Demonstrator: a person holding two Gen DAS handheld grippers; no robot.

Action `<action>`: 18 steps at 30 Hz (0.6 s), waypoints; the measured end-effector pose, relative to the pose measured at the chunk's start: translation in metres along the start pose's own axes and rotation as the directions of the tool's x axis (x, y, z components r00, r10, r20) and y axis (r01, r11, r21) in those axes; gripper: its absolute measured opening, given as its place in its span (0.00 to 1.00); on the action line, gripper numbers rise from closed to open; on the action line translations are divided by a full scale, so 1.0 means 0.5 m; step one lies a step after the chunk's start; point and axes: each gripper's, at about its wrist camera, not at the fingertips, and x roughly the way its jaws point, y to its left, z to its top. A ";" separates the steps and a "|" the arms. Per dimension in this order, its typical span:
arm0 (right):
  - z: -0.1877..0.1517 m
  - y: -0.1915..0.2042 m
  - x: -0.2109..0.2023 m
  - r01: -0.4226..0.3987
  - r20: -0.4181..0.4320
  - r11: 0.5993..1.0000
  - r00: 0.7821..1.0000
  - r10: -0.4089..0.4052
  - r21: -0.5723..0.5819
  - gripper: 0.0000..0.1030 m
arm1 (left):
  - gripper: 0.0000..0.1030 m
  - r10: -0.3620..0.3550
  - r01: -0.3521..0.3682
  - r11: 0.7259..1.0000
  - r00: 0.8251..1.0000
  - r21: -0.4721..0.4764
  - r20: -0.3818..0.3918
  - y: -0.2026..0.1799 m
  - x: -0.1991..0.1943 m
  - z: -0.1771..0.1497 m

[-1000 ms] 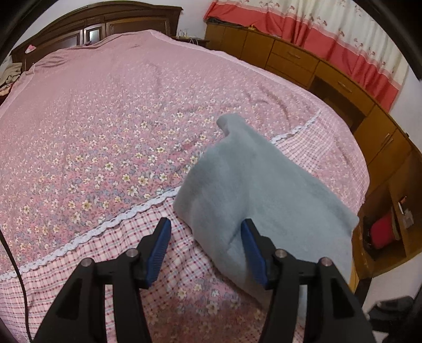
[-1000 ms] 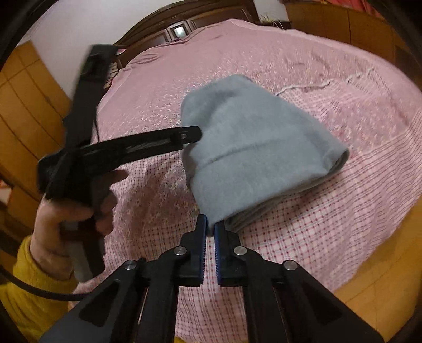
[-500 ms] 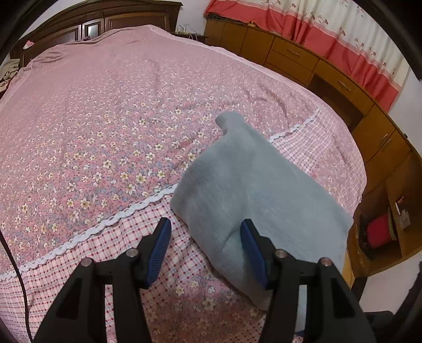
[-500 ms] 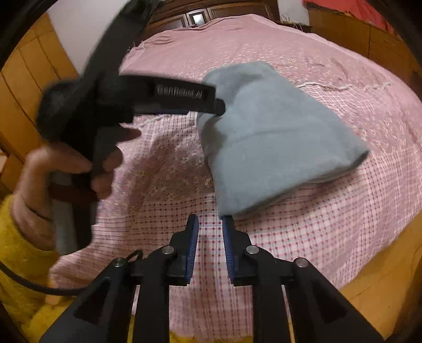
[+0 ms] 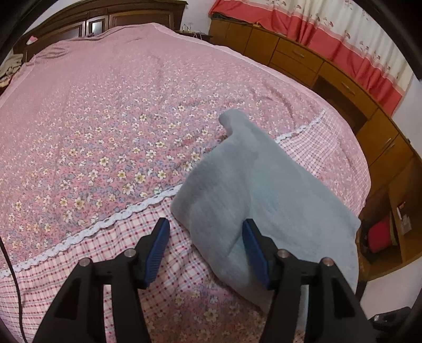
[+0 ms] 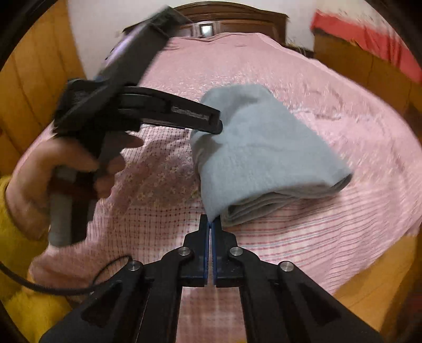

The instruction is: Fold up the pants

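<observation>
The grey fleece pants (image 5: 266, 190) lie folded in a thick bundle on the pink bed, near its foot edge; they also show in the right wrist view (image 6: 261, 155). My left gripper (image 5: 205, 237) is open, its blue pads straddling the near left corner of the bundle, just above it. It shows from the side in the right wrist view (image 6: 211, 124), held by a hand in a yellow sleeve. My right gripper (image 6: 210, 224) is shut, its tips pinching the bundle's near lower corner.
The bed has a pink floral cover (image 5: 110, 110) with a lace strip and a checked border (image 5: 79, 263). Wooden drawers (image 5: 343, 87) and red curtains line the right wall. A dark headboard (image 5: 100, 18) stands at the far end. A black cable (image 6: 66, 287) hangs at left.
My right gripper opened slightly half a second ago and has shut again on the bundle's near corner. The left gripper has stayed open over the bundle's left corner, shifting a little.
</observation>
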 end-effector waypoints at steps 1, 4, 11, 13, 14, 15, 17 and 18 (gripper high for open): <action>-0.001 -0.003 -0.008 0.009 -0.003 1.000 1.000 -0.009 -0.012 0.02 | 0.61 -0.004 0.004 1.000 1.000 -0.001 -0.001 0.000 0.001 0.000; -0.010 -0.015 -0.002 -0.004 -0.034 1.000 0.999 0.004 -0.002 0.02 | 0.63 0.003 -0.003 1.000 1.000 0.008 -0.006 -0.001 0.004 -0.001; -0.026 -0.020 0.042 -0.006 -0.087 1.000 0.996 0.004 -0.023 0.02 | 0.68 0.002 -0.002 1.000 1.000 0.008 -0.015 0.003 0.015 -0.004; -0.030 -0.023 0.033 -0.011 -0.093 1.000 0.996 0.009 -0.020 0.02 | 0.68 0.011 -0.011 1.000 1.000 0.012 -0.012 0.005 0.014 -0.005; -0.035 -0.028 0.029 -0.015 -0.103 1.000 0.995 0.013 -0.016 0.01 | 0.68 0.025 -0.025 1.000 1.000 0.012 -0.003 0.007 0.014 -0.006; -0.048 -0.024 0.021 -0.004 -0.123 1.000 0.992 0.002 -0.015 0.01 | 0.68 0.031 -0.031 0.999 1.000 0.012 -0.001 0.008 0.012 -0.006; -0.063 -0.028 0.017 0.002 -0.141 1.000 0.990 -0.005 -0.023 0.01 | 0.67 0.013 -0.013 1.000 1.000 -0.002 -0.002 0.010 0.007 -0.007; -0.072 -0.032 0.012 0.004 -0.152 1.000 0.988 -0.007 -0.022 0.01 | 0.66 0.011 -0.011 1.000 1.000 -0.007 -0.005 0.009 0.001 -0.008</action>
